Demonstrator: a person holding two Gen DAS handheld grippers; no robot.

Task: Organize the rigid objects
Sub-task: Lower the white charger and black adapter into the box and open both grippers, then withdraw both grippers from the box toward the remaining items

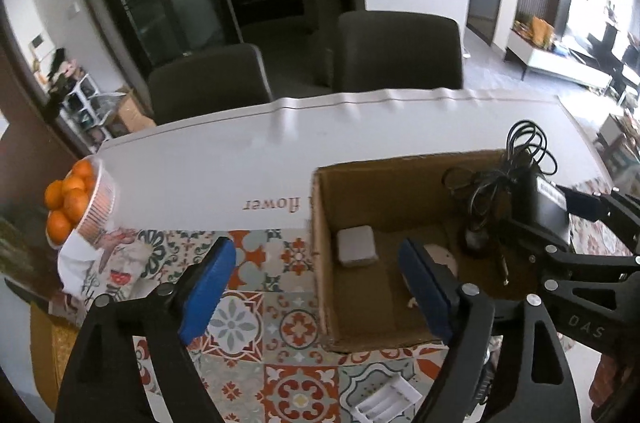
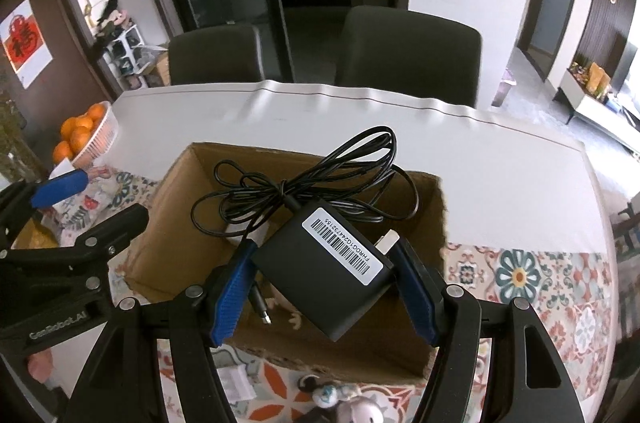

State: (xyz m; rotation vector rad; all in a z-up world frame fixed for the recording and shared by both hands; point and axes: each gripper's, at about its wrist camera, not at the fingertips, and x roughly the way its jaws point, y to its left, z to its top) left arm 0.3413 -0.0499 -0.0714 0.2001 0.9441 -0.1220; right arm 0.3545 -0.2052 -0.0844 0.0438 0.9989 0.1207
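Note:
An open cardboard box (image 1: 320, 263) sits on the patterned tablecloth. On its floor lie a pale square block (image 1: 356, 247) and a round beige item (image 1: 440, 255). My left gripper (image 1: 316, 247) is open and empty, its blue pads astride the box's left wall. My right gripper (image 2: 326, 251) is shut on a black power adapter (image 2: 332, 271) with a barcode label, held over the box (image 2: 168, 223). The adapter's bundled black cable (image 2: 304, 179) hangs over the box's far side, its plug end dangling below. The adapter (image 1: 548, 207) also shows at the right of the left wrist view.
A bowl of oranges (image 1: 76, 203) stands at the table's left edge, above crumpled printed cloth. A white slotted holder (image 1: 386, 399) lies in front of the box, small figurines (image 2: 360, 407) nearby. Two dark chairs (image 1: 400, 51) stand behind the white table cover (image 1: 240, 151).

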